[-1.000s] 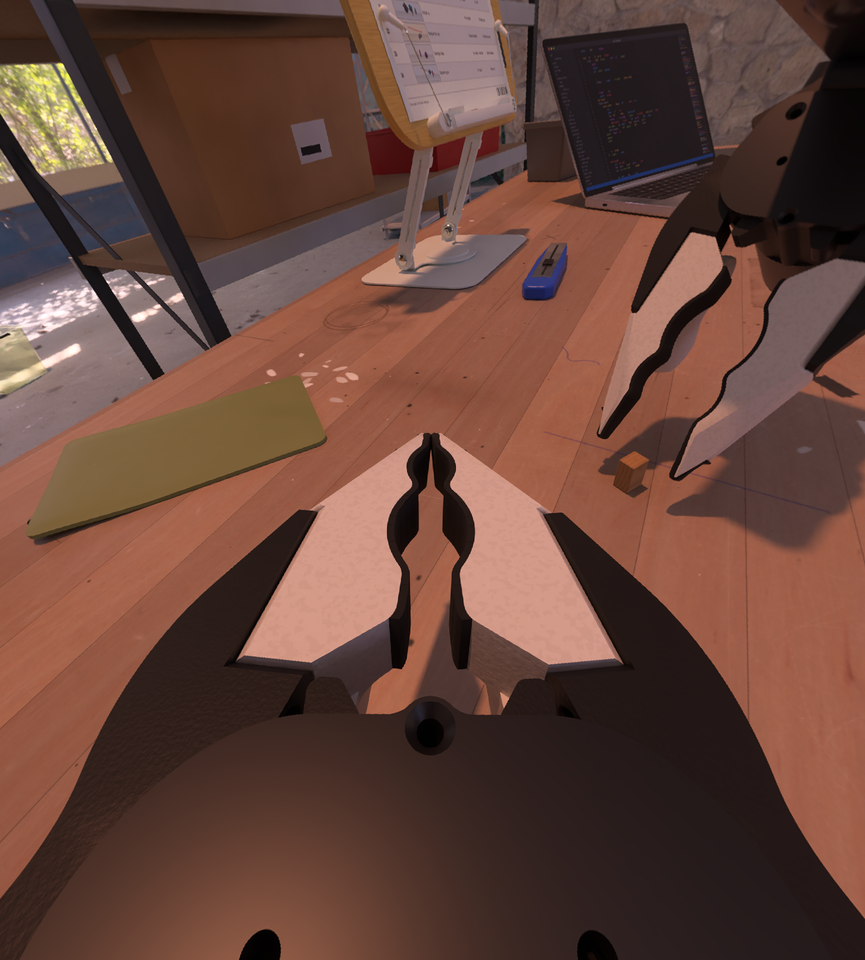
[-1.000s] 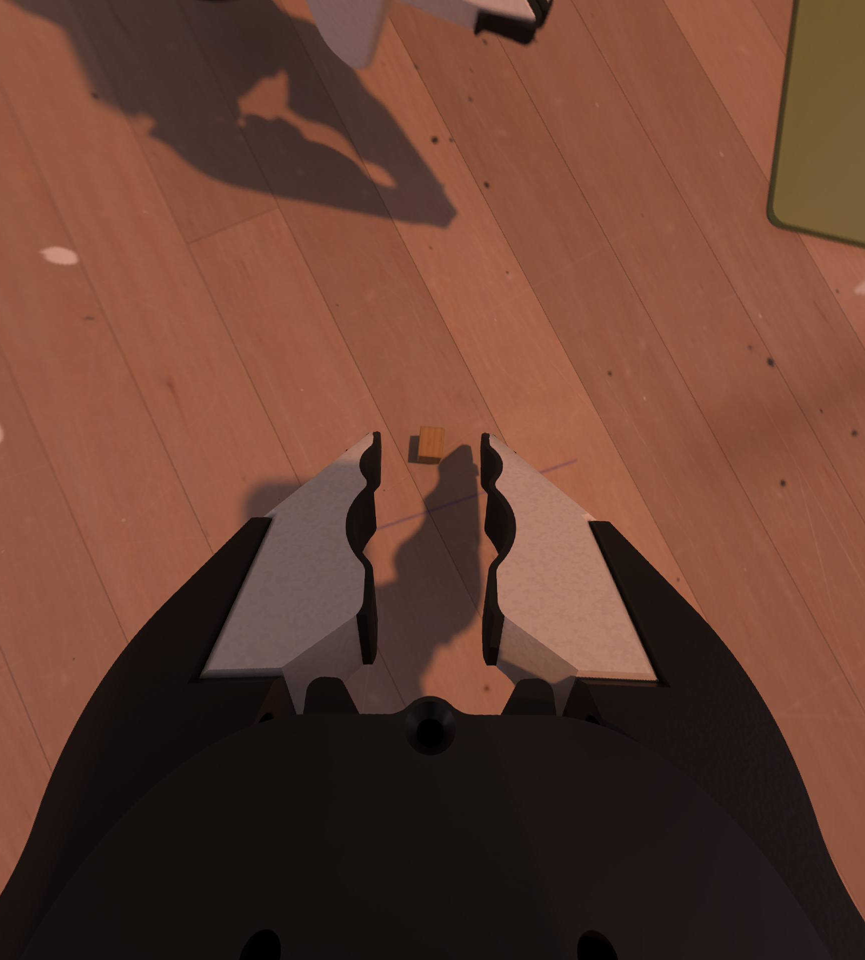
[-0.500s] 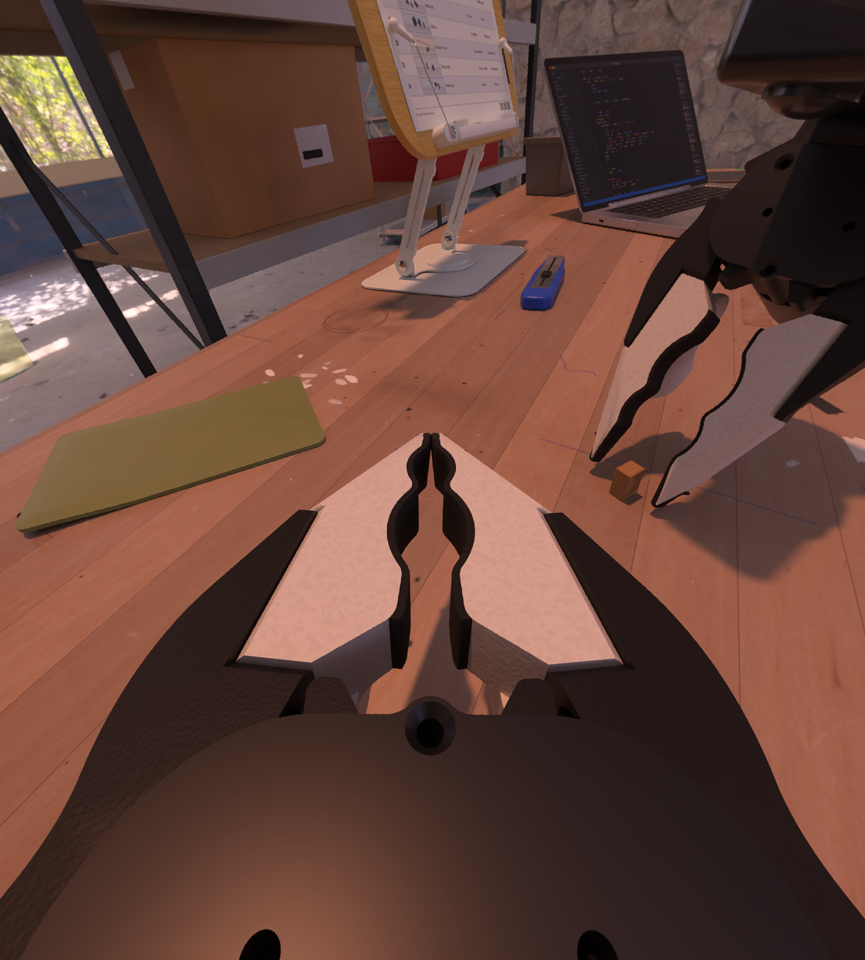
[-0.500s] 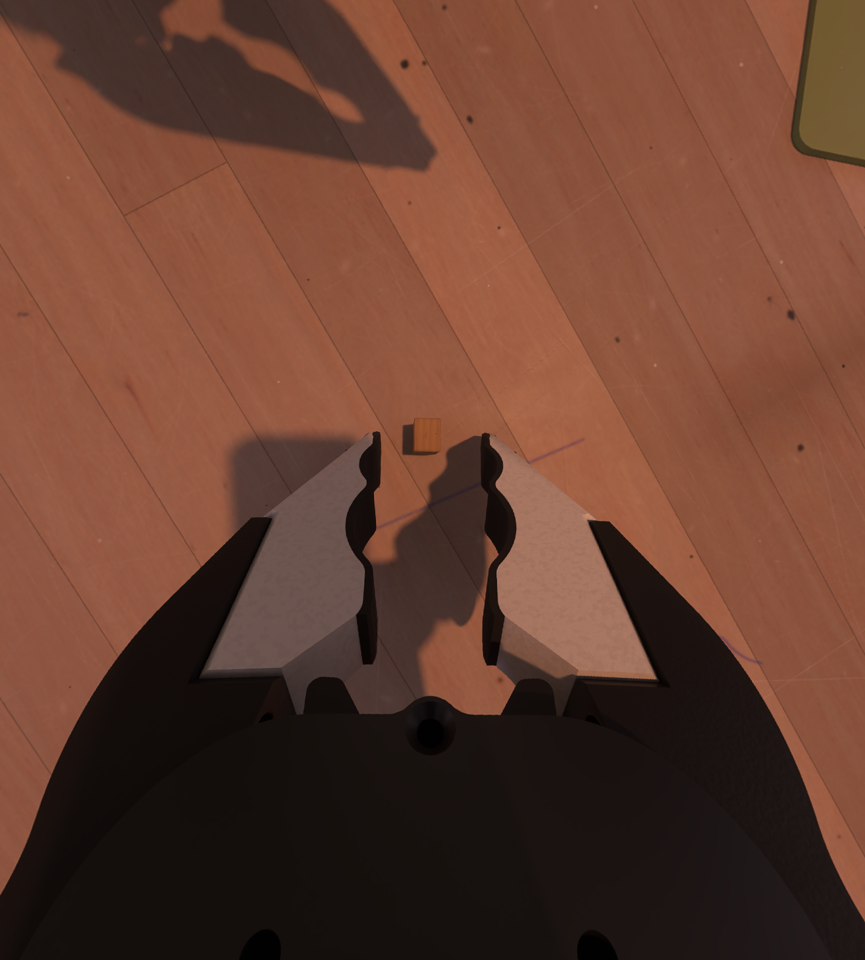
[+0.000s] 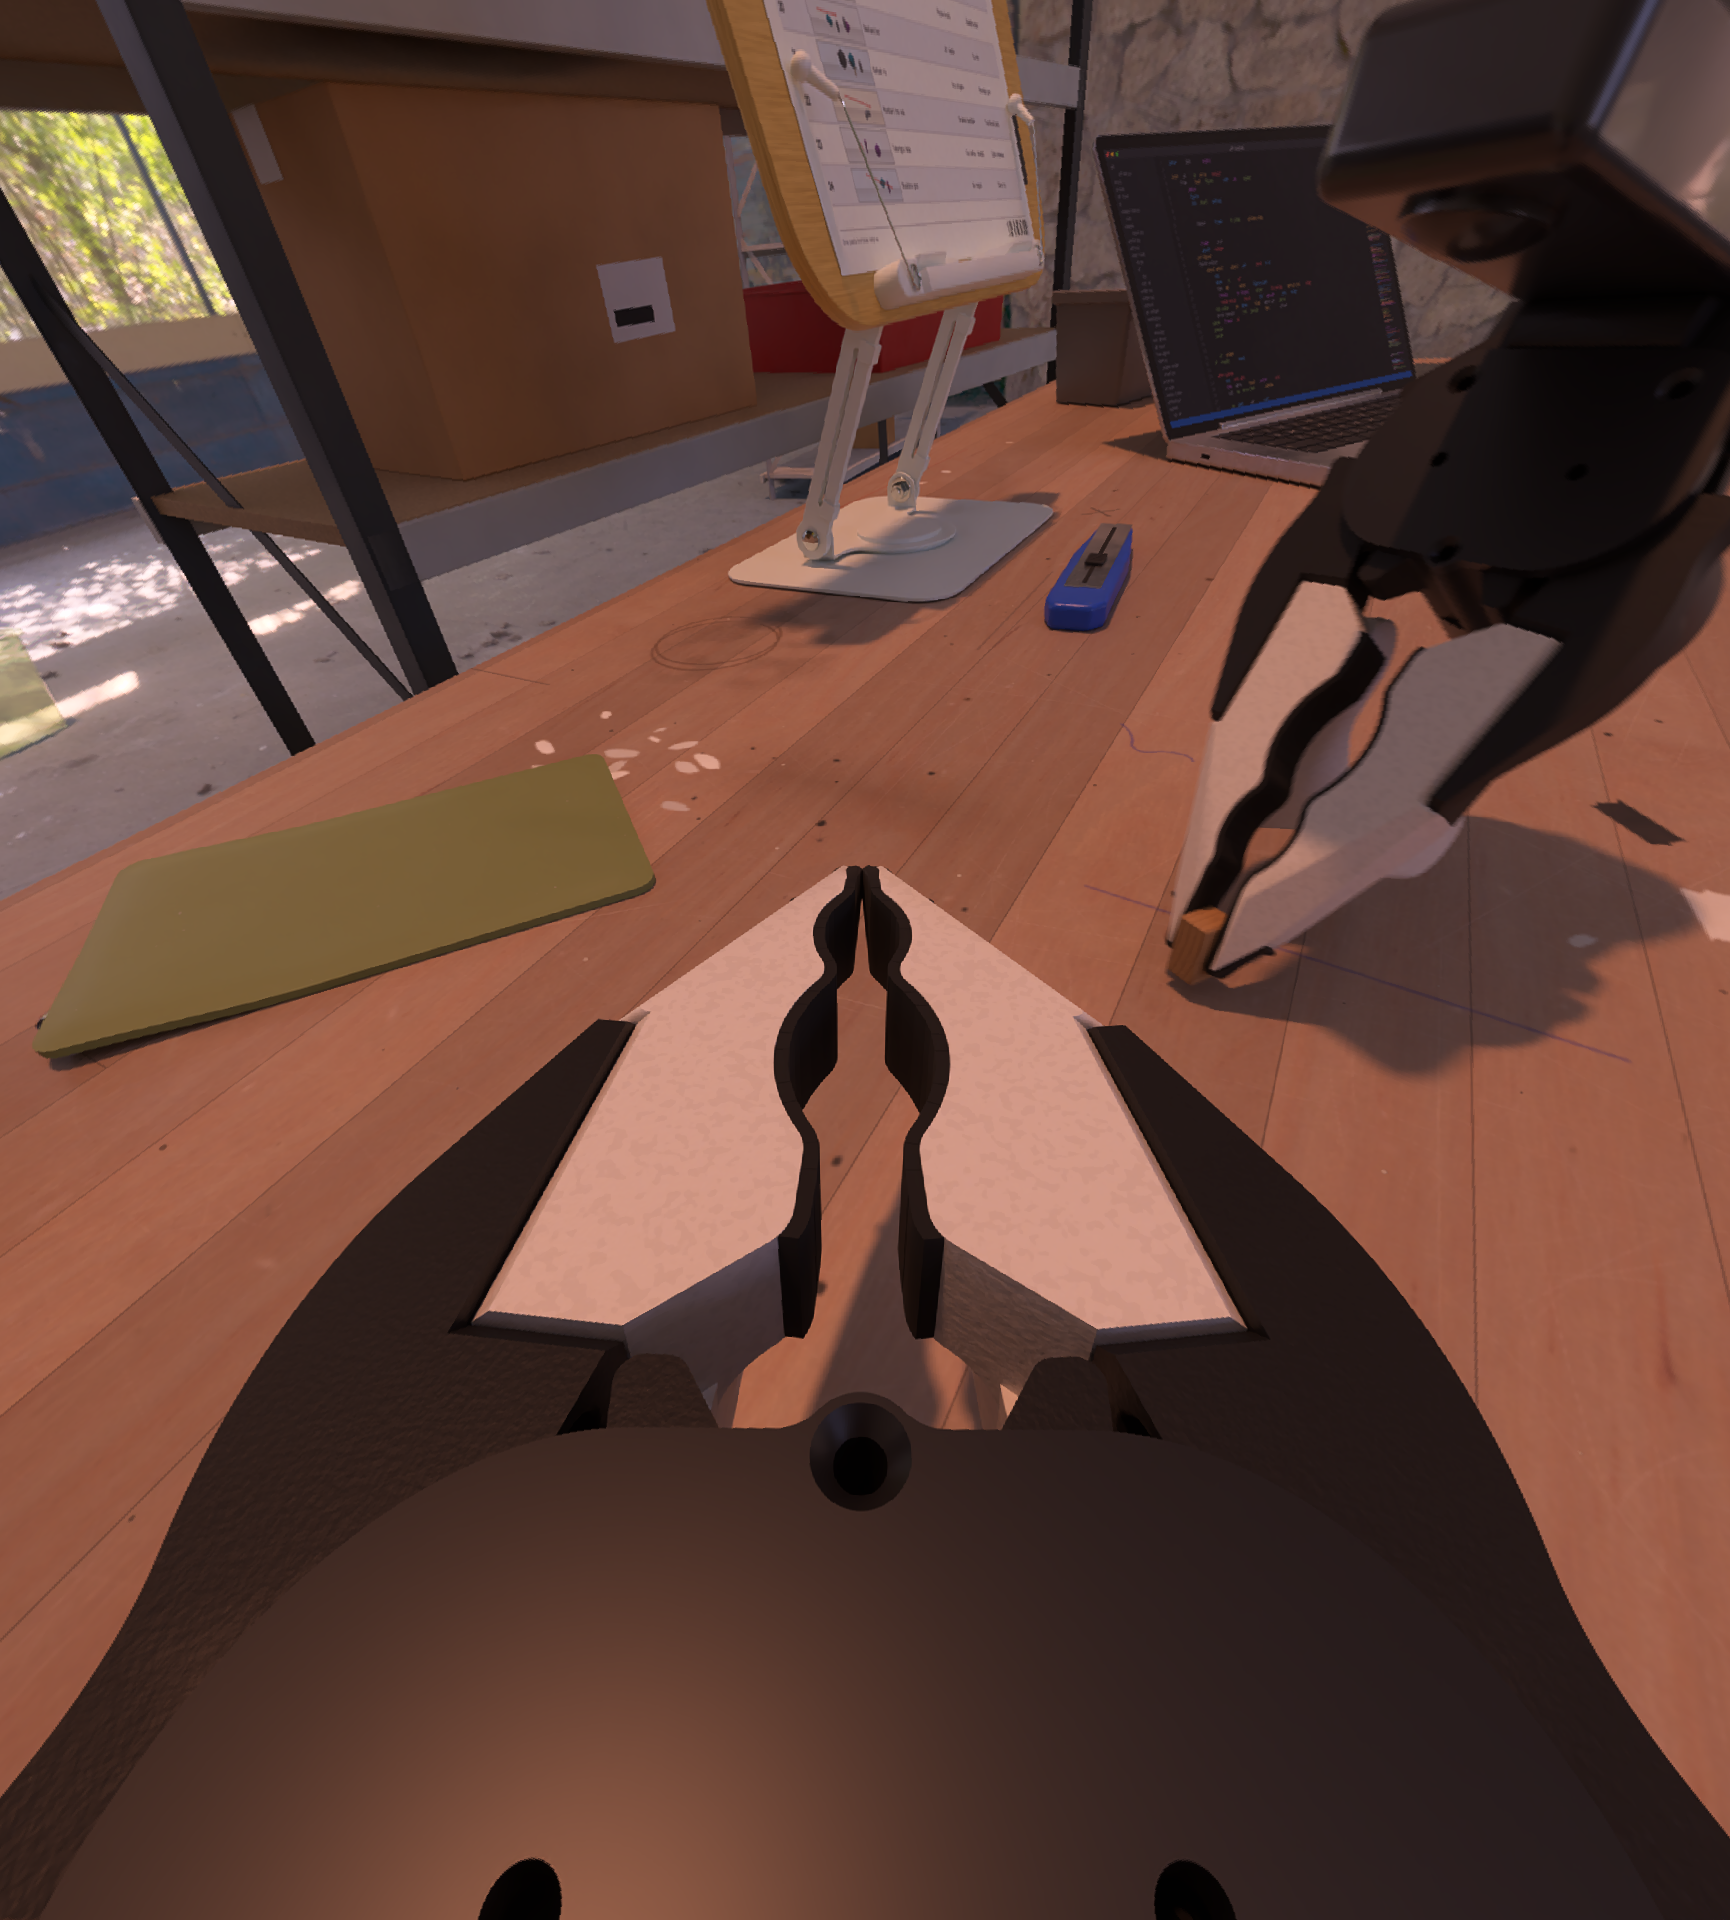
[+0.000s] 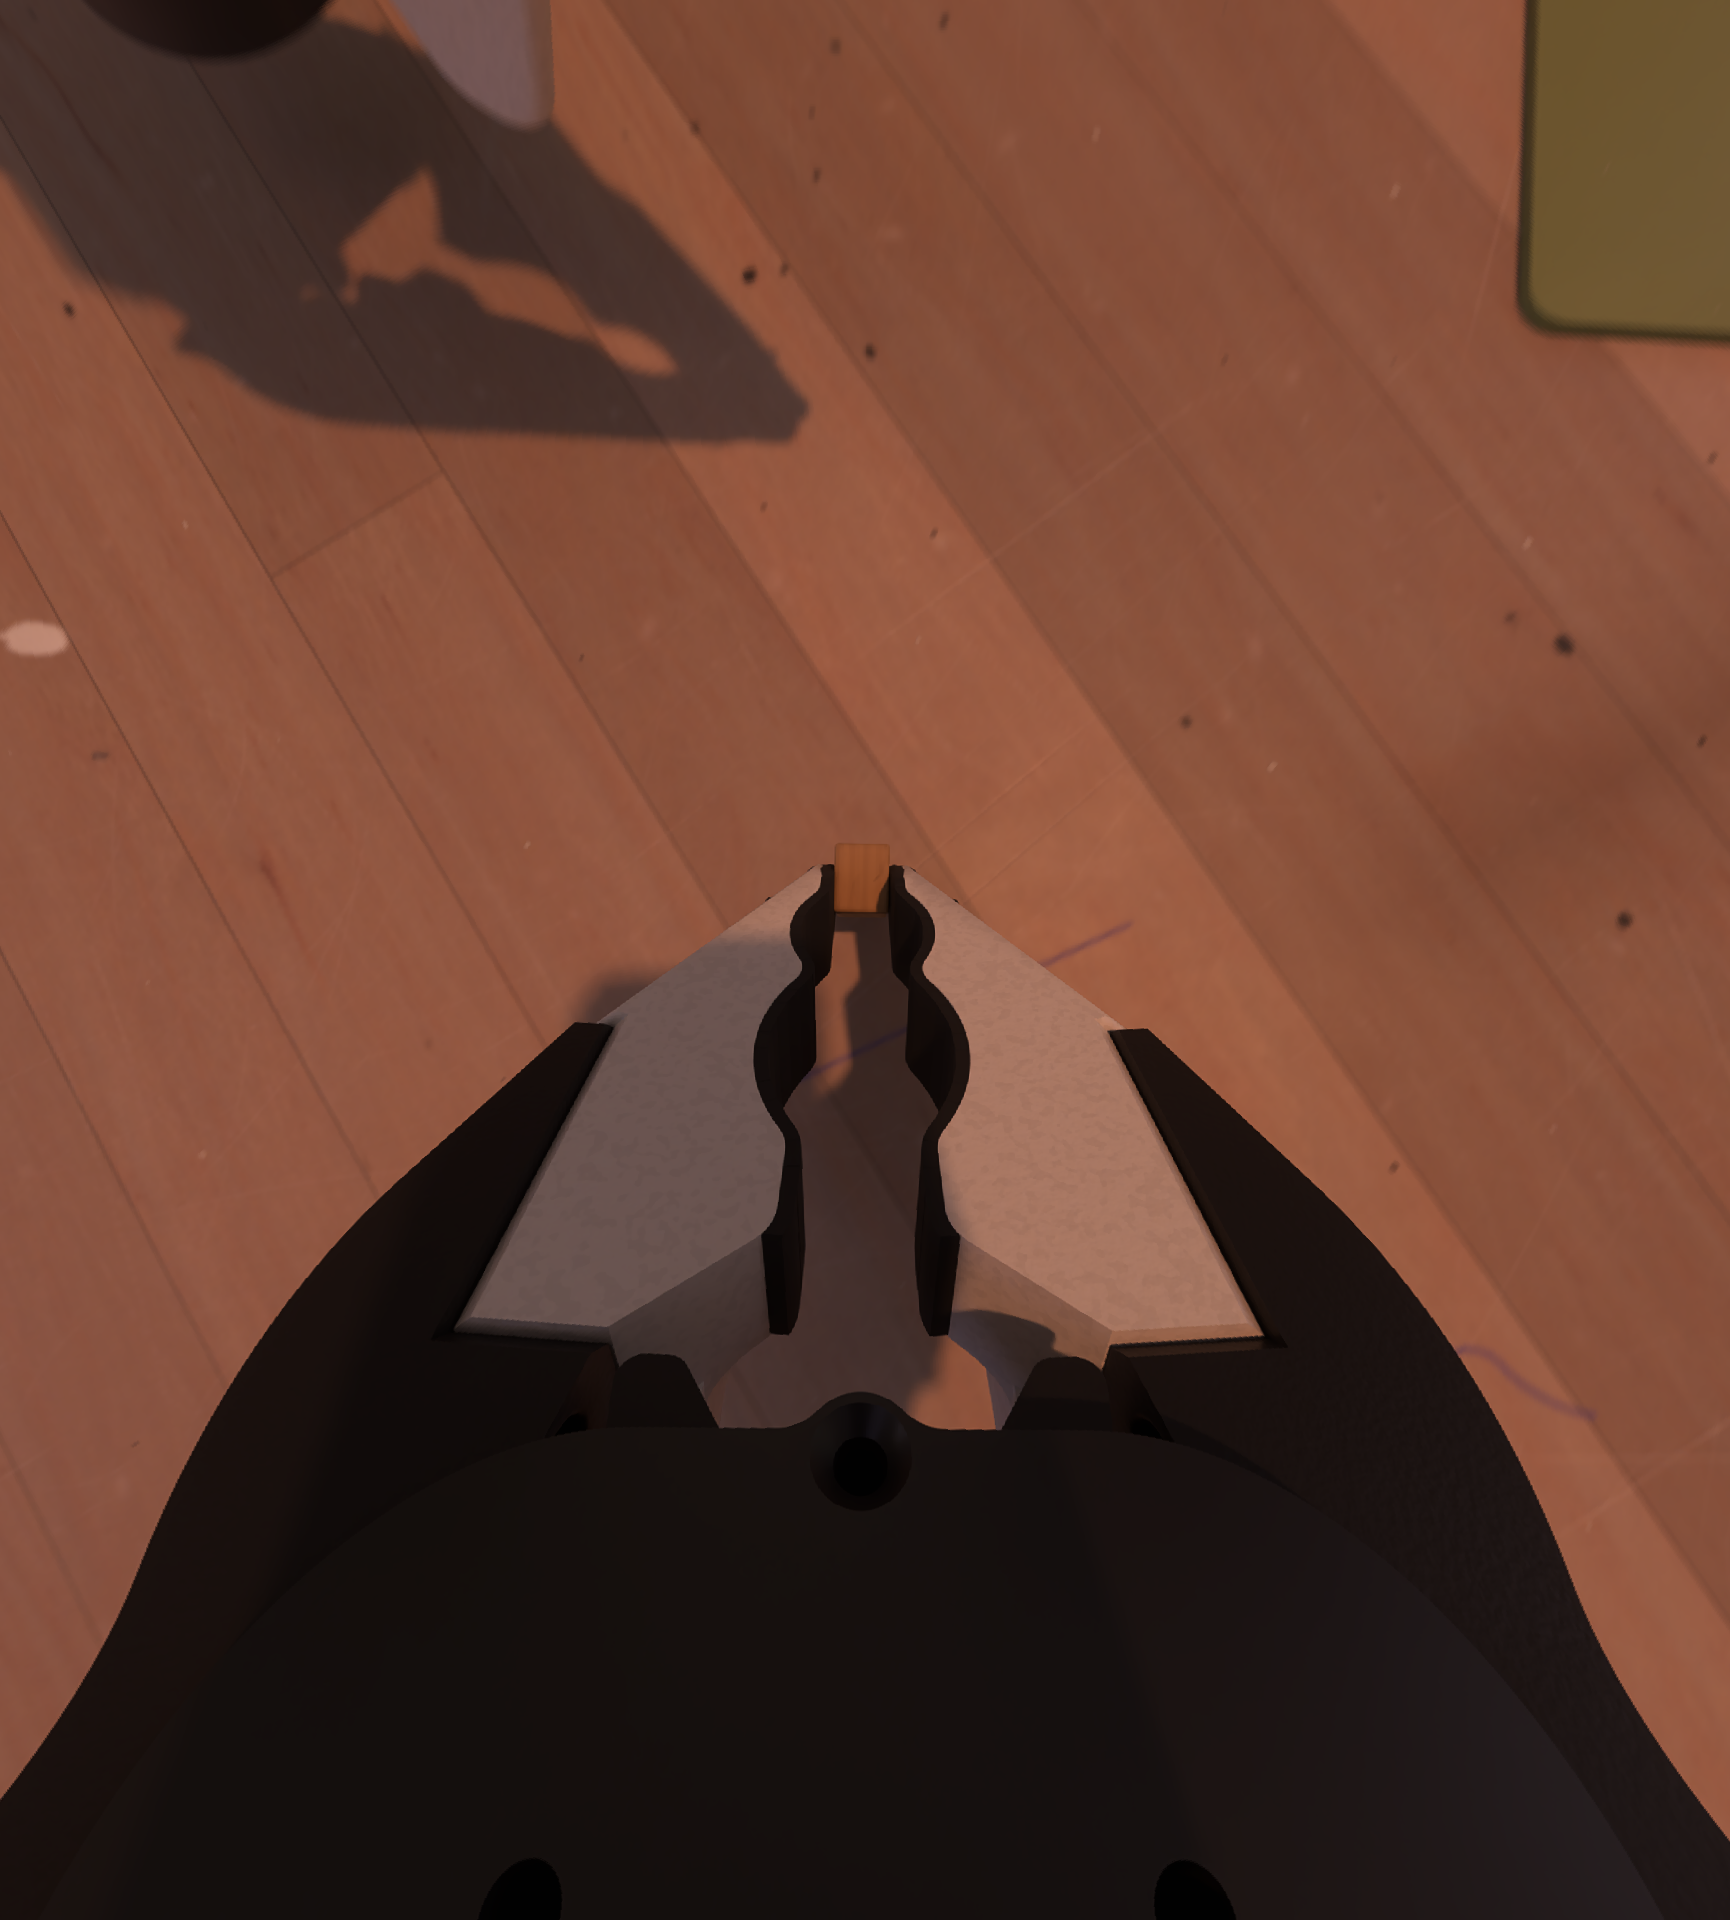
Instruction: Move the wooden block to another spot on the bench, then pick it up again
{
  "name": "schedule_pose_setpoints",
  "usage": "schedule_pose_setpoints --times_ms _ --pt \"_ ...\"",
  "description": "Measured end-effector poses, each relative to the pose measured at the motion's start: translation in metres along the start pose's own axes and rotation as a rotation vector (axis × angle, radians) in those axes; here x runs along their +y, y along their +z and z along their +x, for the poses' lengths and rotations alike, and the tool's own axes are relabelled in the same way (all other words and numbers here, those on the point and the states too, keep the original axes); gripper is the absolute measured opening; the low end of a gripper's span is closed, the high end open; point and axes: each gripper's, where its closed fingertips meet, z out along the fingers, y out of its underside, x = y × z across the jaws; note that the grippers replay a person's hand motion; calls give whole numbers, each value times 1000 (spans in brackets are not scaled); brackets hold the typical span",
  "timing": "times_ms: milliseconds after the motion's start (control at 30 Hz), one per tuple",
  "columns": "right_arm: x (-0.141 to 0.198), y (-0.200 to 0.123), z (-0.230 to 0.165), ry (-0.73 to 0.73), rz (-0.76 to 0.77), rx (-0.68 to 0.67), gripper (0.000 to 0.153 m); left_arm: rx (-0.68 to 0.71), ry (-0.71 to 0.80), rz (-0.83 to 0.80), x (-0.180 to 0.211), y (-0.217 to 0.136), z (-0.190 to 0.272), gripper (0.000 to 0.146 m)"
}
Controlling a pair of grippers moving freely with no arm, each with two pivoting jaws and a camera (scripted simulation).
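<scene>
The small tan wooden block sits on the reddish plank worktop, pinched between the very tips of the right gripper, whose jaws are clamped on it. The left gripper idles with its jaws together, empty. With so shallow a hold, the block could pivot or slip out on lifting. Only the left wrist view shows the block's base touching the worktop; the right wrist view shows it centred between the tips.

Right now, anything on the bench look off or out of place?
Nothing serious. The wooden block sits only at the very tips of the right tongs, a shallow grip. The bench has pale flecks beside the olive mat and a faint ring mark. The blue utility knife lies flat.
</scene>
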Motion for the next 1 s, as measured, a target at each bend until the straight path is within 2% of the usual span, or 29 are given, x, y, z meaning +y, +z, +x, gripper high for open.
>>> schedule_pose_setpoints --times_ms 233,500,533,567,667,900,1000 --pt "-31 21 20 -134 141 -117 9 -1 4 -1 0 0 0 0" --pt "-35 27 26 -247 172 -171 9 2 -4 4 0 0 0 0" --pt "-33 26 26 -262 167 -179 12 3 -3 2 0 0 0 0" --pt "-31 26 26 -271 157 -182 26 3 -1 0 0 0 0 0" --pt "-27 24 27 -272 139 -195 41 3 6 -1 0 0 1 0" --pt "-30 20 25 -262 155 -167 44 -8 8 7 -1 -1 -1 0" --pt "-36 20 24 -271 181 -119 43 -94 33 30 -5 -6 -12 3"
